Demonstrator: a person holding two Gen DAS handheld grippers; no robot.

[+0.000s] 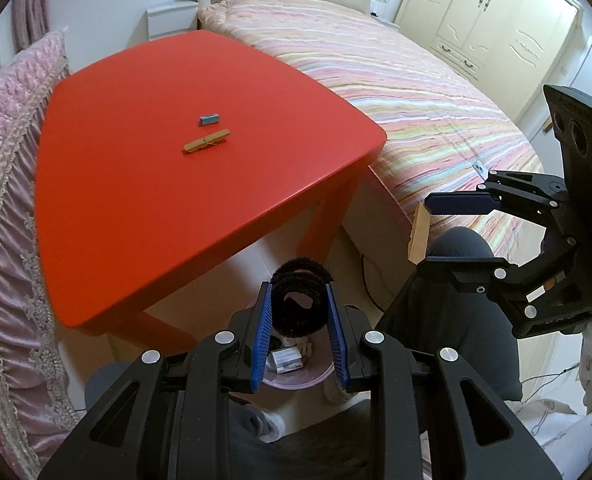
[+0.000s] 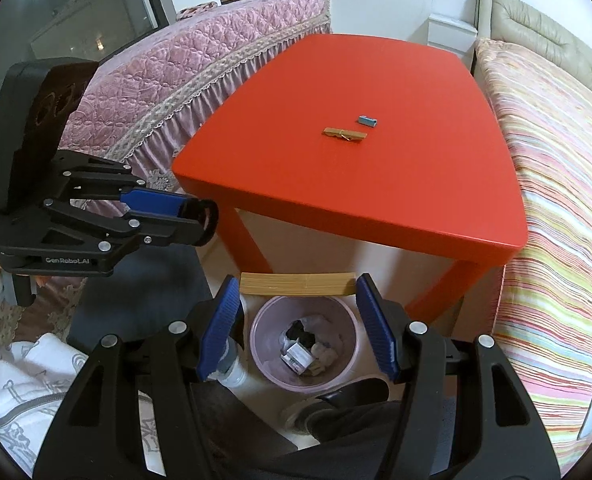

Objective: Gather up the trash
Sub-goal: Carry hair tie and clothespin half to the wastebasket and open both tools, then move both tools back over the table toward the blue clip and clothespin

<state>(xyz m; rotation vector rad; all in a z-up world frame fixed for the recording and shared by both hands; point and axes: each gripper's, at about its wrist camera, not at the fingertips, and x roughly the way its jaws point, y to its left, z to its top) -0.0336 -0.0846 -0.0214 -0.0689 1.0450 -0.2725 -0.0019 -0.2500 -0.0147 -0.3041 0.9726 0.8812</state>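
Left gripper (image 1: pixel 299 322), nearest the lens in the left wrist view: jaws drawn narrow on a black coil (image 1: pixel 300 294) of fuzzy strip, which sits between the blue pads. Directly beneath it stands the pink bin (image 1: pixel 296 380), so the grip appears to be a carry position for release into the bin.

Right gripper (image 2: pixel 297 320), nearest the lens in the right wrist view: jaws set half-wide, clamped on the two ends of a wooden block (image 2: pixel 297 284) held crosswise. The block hangs over the far rim of the bin (image 2: pixel 256 344), probably so that it falls inside once let go. The bin already holds a small box (image 2: pixel 297 358) and crumpled scraps.

Beyond the grippers, the red worktop (image 2: pixel 375 184) carries two pieces not yet collected: a clothespin (image 2: pixel 344 135) and, just beside it toward the far edge, a small blue piece (image 2: pixel 367 121). Both lie near the middle of the worktop, well apart from the bin on the floor.

Judgement: both loads are poised for dropping; the worktop pieces remain for a later trip.
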